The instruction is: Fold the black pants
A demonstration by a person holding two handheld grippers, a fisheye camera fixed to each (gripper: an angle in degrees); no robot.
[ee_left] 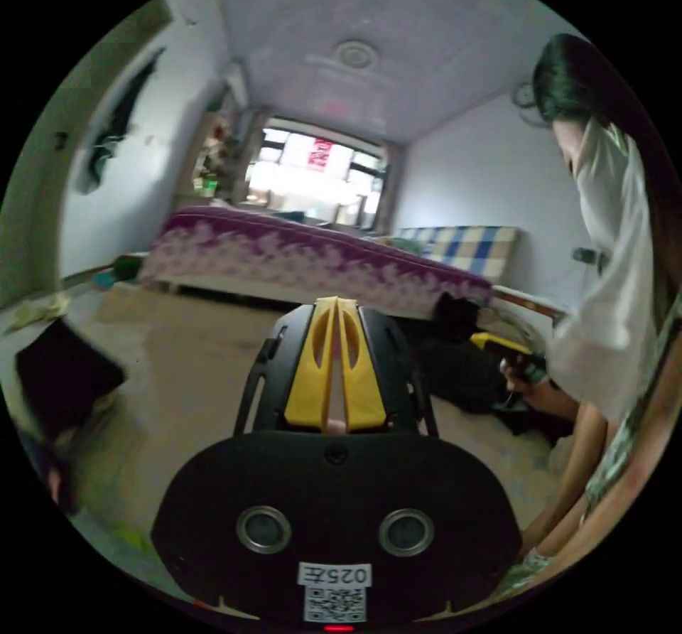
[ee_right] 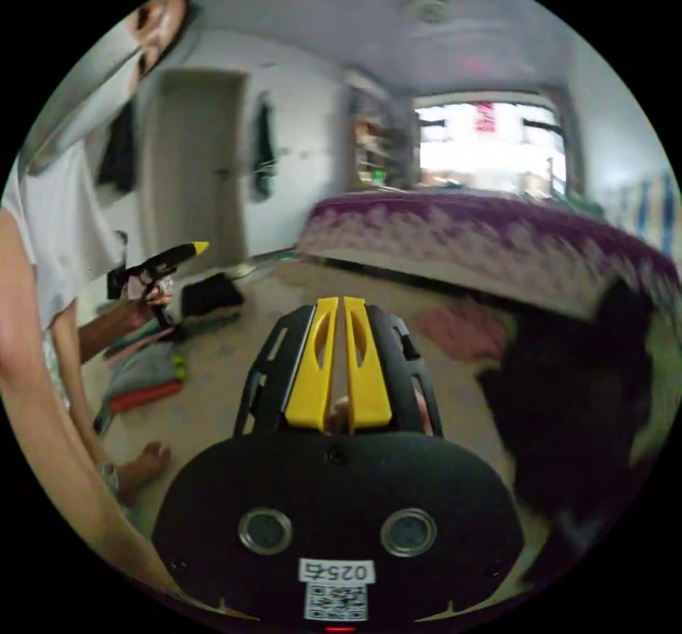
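Left gripper view looks across a tan floor [ee_left: 192, 371] toward a bed with a purple patterned cover [ee_left: 312, 254]. The left gripper [ee_left: 336, 307] points at the bed, held in the air; its two yellow jaws are clenched with a thin slit between them and nothing in their grasp, and they touch nothing. To the right, a person in a white top [ee_left: 611, 293] leans over, one hand [ee_left: 529, 385] holding the right gripper [ee_left: 490, 341], whose yellow tip sits against a dark heap that seems to be the black pants [ee_left: 462, 364], lying on the floor at the foot corner of the bed. Whether that tip grips the cloth cannot be told here. A dark folded piece of cloth [ee_left: 64, 378] lies on the floor at the left edge. Right gripper view has its own jaws pressed nearly together as well, empty and touching nothing. The black pants show here as a blurred dark mass at the right, just below the corner of the bed, apart from the jaws. This view adds a stack of folded clothes [ee_right: 142, 374] on the floor at the left, a closed door [ee_right: 192, 165], and the person's other hand [ee_right: 145, 293] holding the left gripper aloft, tip clear of everything. A bright window [ee_right: 490, 143] sits behind the bed.
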